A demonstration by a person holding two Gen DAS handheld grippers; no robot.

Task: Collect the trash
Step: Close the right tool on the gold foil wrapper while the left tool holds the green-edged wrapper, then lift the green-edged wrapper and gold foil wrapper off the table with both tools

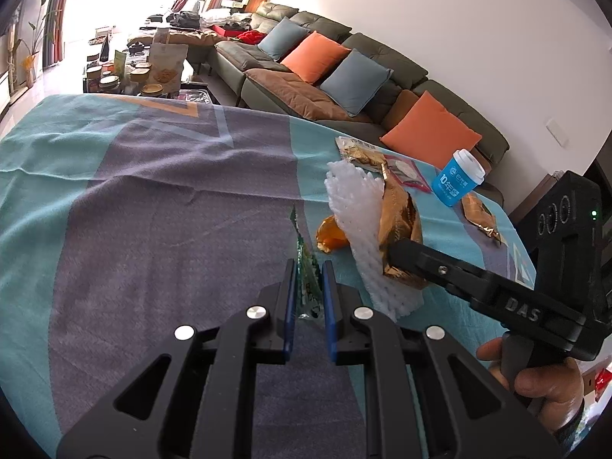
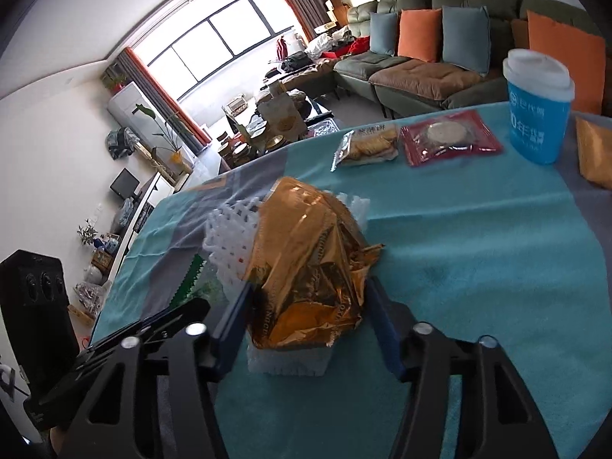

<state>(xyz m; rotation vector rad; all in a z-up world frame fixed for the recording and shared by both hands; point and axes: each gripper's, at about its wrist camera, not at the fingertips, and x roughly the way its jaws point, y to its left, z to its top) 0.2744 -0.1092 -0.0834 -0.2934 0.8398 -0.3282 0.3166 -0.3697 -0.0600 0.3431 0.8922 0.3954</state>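
Note:
My left gripper (image 1: pixel 309 267) is shut on a thin green wrapper (image 1: pixel 306 264), which stands on edge between the blue pads above the teal and grey tablecloth (image 1: pixel 153 191). In the right wrist view the wrapper's serrated green edge (image 2: pixel 191 279) shows beside the left gripper's black finger. A crumpled gold foil bag (image 2: pixel 306 260) lies on a white foam net (image 2: pixel 229 229). My right gripper (image 2: pixel 310 287) straddles the bag: the left pad touches the foil and a narrow gap shows at the right pad. In the left wrist view, one right finger (image 1: pixel 401 252) rests against the gold bag (image 1: pixel 399 229).
Farther back on the cloth stand a blue paper cup with a white lid (image 2: pixel 539 114), a cracker packet (image 2: pixel 367 143), a red packet (image 2: pixel 447 137) and another gold packet (image 2: pixel 593 149). An orange wrapper (image 1: pixel 331 235) lies beside the foam net. A sofa with cushions (image 1: pixel 344 57) runs behind the table.

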